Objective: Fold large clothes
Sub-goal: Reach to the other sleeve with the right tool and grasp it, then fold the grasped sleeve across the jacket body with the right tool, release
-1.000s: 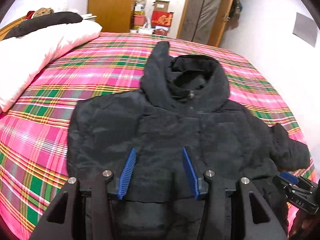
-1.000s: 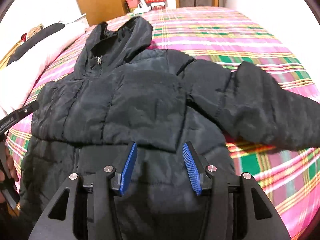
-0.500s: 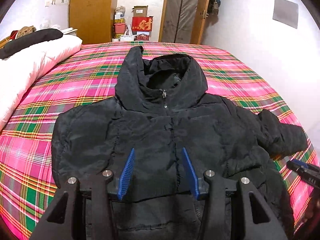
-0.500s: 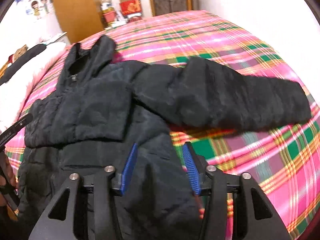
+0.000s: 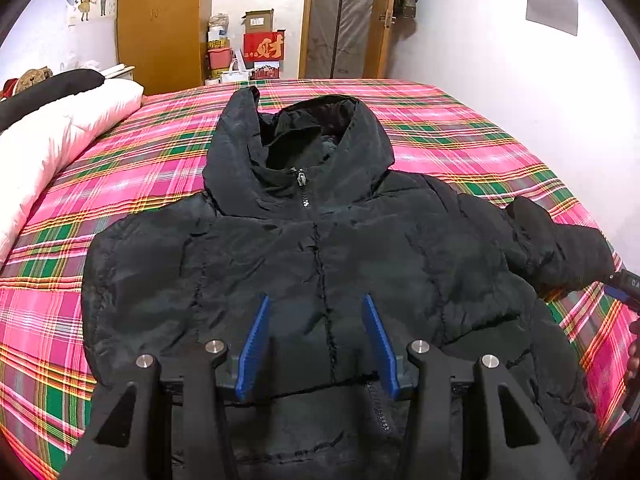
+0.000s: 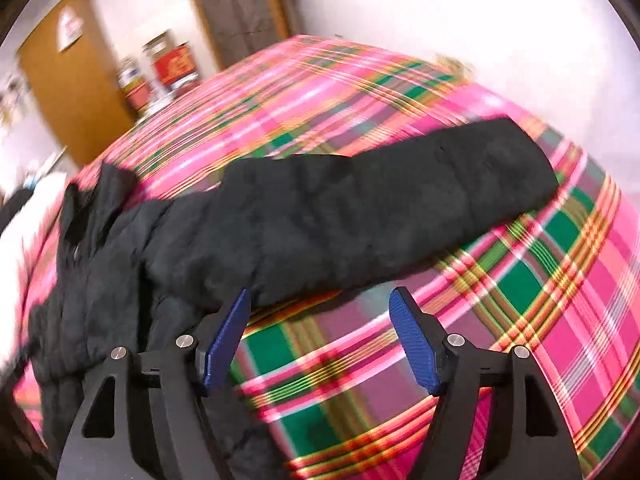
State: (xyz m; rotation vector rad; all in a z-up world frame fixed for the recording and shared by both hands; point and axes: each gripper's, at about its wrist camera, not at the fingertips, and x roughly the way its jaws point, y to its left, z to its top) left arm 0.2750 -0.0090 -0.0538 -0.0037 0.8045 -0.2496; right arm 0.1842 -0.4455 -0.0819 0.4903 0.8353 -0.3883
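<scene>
A black hooded puffer jacket (image 5: 320,256) lies front up on the plaid bed, hood toward the far end, its left sleeve folded across the chest. My left gripper (image 5: 316,300) hovers over the jacket's lower front, blue pads apart, nothing between them. In the right wrist view the jacket's right sleeve (image 6: 360,204) stretches out sideways over the bedspread. My right gripper (image 6: 320,296) hangs just in front of that sleeve over bare bedspread; its jaws are opening and nothing is between them. The right gripper's tip (image 5: 624,284) shows at the left wrist view's right edge.
The pink and green plaid bedspread (image 5: 460,140) covers the whole bed. A white pillow (image 5: 60,136) with a black item on it lies at the left. A wooden wardrobe (image 5: 160,24), stacked boxes (image 5: 260,44) and a door stand behind the bed. A white wall runs along the right.
The right gripper swung to the right, off the jacket body toward the outstretched sleeve, and its jaws spread wider. The left gripper shifted a little and rolled, now centred on the jacket's zip.
</scene>
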